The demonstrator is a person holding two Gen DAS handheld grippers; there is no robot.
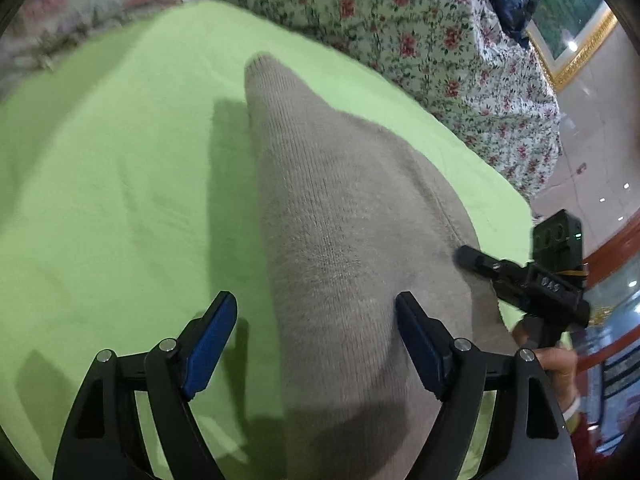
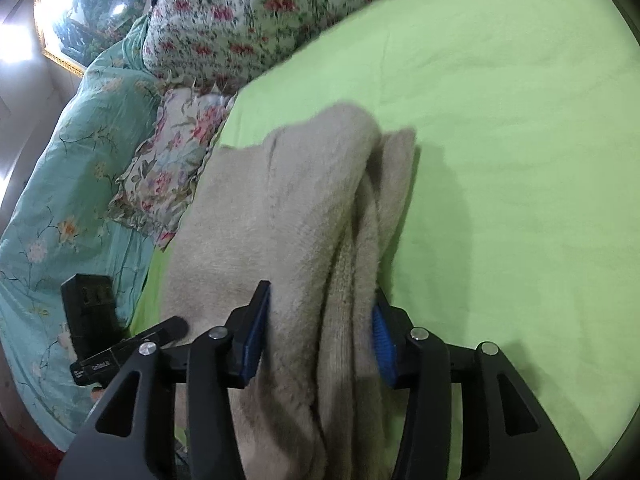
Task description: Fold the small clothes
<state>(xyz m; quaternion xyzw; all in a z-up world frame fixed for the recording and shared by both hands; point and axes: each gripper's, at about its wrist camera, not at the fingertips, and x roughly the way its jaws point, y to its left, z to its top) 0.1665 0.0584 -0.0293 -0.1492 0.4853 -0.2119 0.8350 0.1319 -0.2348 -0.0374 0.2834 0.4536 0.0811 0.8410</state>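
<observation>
Beige knit garment (image 1: 340, 240) lies between wide left fingers (image 1: 216, 336) (untouched); right fingers (image 2: 256, 332) bracket its folds.

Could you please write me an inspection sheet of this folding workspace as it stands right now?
Surface: light green sheet spread over a bed, lightly creased.
Job's things: one beige knit garment, bunched lengthwise in folds on the sheet.
Clutter: nothing seen on the green sheet besides the garment.
Grippers: left gripper open, pads clear of the knit, which lies between them. Right gripper has the bunched garment between its pads; grip or release cannot be told.
Cables: nothing seen.
Surroundings: floral quilt, teal floral bedding, a gold-framed picture, shiny floor at the right edge of the left wrist view.
</observation>
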